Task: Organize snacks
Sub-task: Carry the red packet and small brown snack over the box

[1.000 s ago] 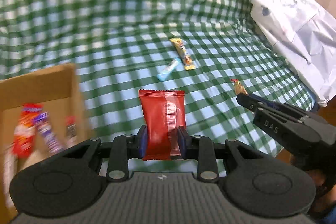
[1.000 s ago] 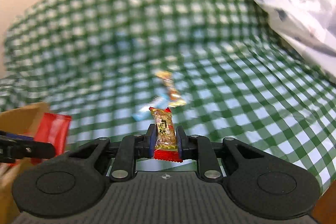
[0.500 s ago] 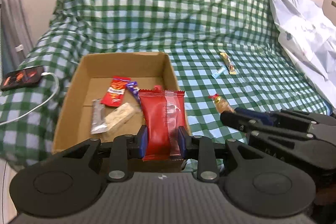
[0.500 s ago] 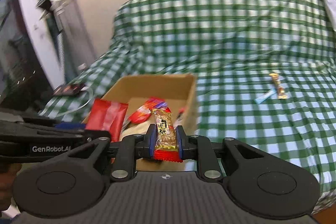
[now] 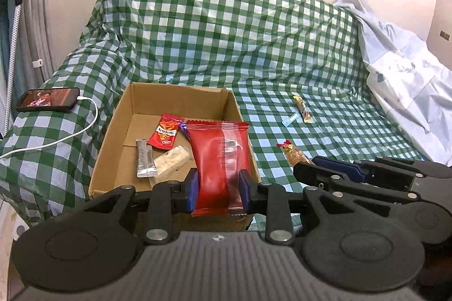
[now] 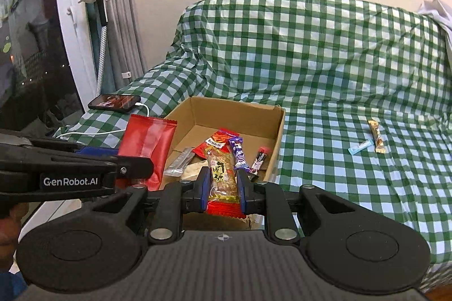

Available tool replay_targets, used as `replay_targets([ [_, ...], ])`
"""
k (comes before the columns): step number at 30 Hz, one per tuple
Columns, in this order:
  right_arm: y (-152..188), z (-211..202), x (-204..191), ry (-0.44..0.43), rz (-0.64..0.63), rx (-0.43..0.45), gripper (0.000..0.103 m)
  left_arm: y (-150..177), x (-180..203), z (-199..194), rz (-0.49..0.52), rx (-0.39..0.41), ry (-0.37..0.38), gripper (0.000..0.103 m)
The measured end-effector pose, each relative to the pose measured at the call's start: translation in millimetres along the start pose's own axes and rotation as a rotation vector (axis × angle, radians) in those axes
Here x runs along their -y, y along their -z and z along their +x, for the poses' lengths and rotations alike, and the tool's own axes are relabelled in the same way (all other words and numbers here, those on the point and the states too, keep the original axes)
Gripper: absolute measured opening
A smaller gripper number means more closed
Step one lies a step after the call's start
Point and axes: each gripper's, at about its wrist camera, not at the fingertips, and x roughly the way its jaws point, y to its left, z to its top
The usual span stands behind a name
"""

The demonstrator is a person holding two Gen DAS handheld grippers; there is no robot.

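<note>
This is looking like a lived-in room of a home: a sofa (image 5: 226,27) draped in a green-and-white checked cover is filling the view ahead of both grippers, with a rumpled pale sheet (image 5: 406,80) lying over its far right end. Off to the left, a phone (image 6: 114,102) is charging on the sofa arm by a white cable (image 5: 56,141), and grey curtains (image 6: 120,18) are hanging beside a dark window (image 6: 25,27). A cardboard box (image 6: 278,137) of wrapped snacks is sitting on the seat just ahead, and plain cream walls are rising behind.
</note>
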Motion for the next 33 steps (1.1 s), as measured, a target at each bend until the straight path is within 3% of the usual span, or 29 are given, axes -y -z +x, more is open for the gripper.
replay_targets([
  [33,3,12,-4,0.006,-0.021,-0.037,0.021,0,1,13,-0.030,-0.028,0.006,0.033],
])
